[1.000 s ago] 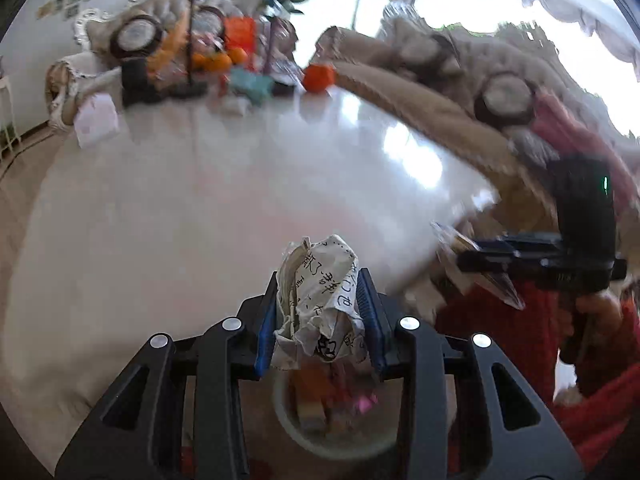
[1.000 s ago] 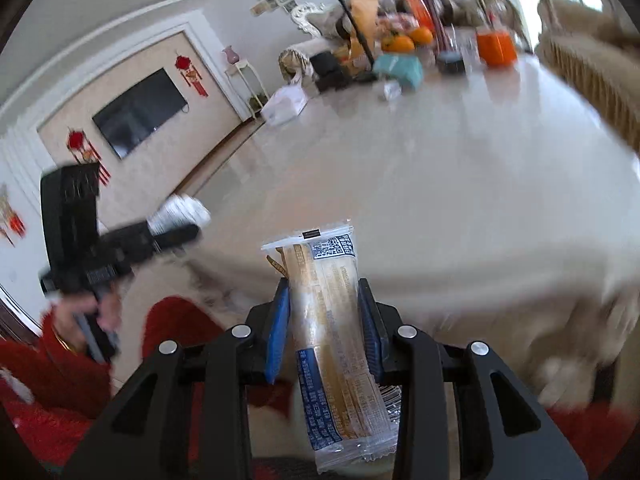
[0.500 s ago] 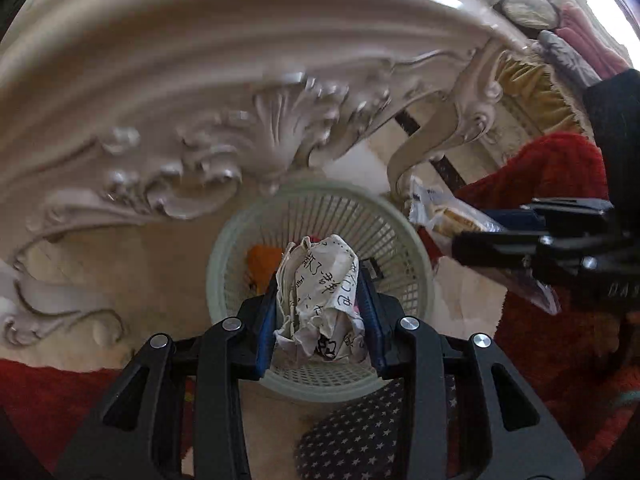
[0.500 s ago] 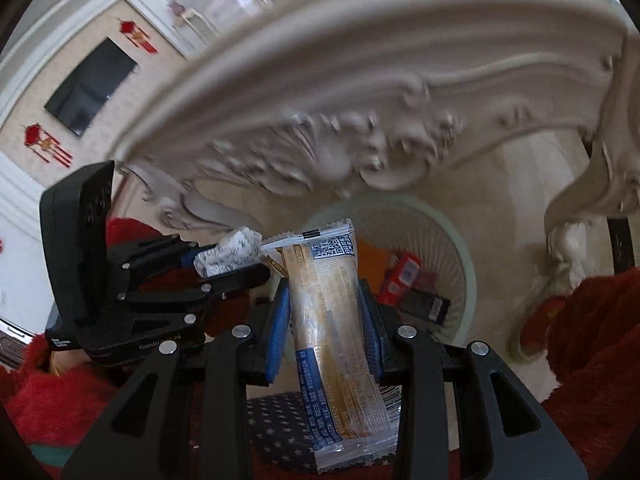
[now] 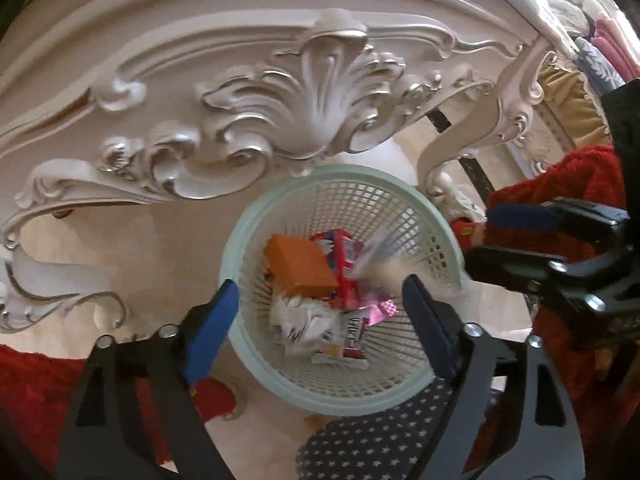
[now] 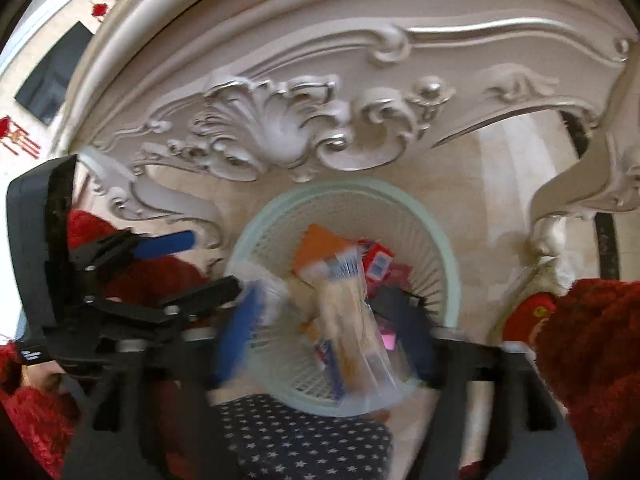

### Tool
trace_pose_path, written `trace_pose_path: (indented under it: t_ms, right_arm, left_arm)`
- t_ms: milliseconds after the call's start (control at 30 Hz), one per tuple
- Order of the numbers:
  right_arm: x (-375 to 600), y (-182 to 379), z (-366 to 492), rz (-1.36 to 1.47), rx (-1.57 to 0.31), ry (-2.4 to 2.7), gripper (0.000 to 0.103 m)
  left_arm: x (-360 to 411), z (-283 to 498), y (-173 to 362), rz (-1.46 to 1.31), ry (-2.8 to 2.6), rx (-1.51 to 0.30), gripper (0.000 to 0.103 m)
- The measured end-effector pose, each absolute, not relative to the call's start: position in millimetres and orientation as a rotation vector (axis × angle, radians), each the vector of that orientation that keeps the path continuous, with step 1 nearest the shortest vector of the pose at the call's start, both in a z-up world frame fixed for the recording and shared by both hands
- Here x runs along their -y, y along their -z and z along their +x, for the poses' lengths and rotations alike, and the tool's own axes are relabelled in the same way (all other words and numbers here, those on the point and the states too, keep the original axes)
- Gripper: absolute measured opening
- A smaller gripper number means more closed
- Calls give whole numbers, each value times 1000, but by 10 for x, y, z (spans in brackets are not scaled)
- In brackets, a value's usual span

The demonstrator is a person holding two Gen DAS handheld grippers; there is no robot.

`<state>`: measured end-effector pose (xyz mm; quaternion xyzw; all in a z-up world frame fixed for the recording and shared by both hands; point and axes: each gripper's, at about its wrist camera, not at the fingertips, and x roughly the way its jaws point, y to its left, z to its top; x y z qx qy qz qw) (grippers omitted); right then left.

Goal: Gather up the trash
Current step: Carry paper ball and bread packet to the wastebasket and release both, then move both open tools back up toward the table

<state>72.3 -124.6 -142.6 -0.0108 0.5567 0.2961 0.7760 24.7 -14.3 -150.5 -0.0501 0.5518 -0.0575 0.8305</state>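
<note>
opening over the basket (image 5: 256,364), left gripper (image 5: 320,320) fingers apart and empty, crumpled paper (image 5: 300,320) below, right gripper (image 6: 324,332) fingers parting, wrapper (image 6: 348,320) loose between

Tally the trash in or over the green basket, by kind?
boxes: 2 (orange box, red-white carton)
crumpled paper: 1
wrappers: 3 (pink foil wrapper, white-red packet, long snack wrapper, blurred, over the opening)
Total: 6 visible at the basket; more may be hidden underneath.
</note>
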Motion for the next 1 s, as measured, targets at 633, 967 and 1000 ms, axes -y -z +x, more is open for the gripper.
trace_pose_path:
  t_ms: [633,967,1000]
  right_arm:
    - [1319,1130,455,-27,-1145,-710,79]
    - [1687,-260,961,-35,-744,-730,84]
    - [1665,-360,1086,-65,-698,-718,84]
  left_arm:
    - [236,33,1099,-36,147,-1097,84]
    - [22,248,-342,87,217,-816,84]
    - [-28,433,-474,117,200,-786,84]
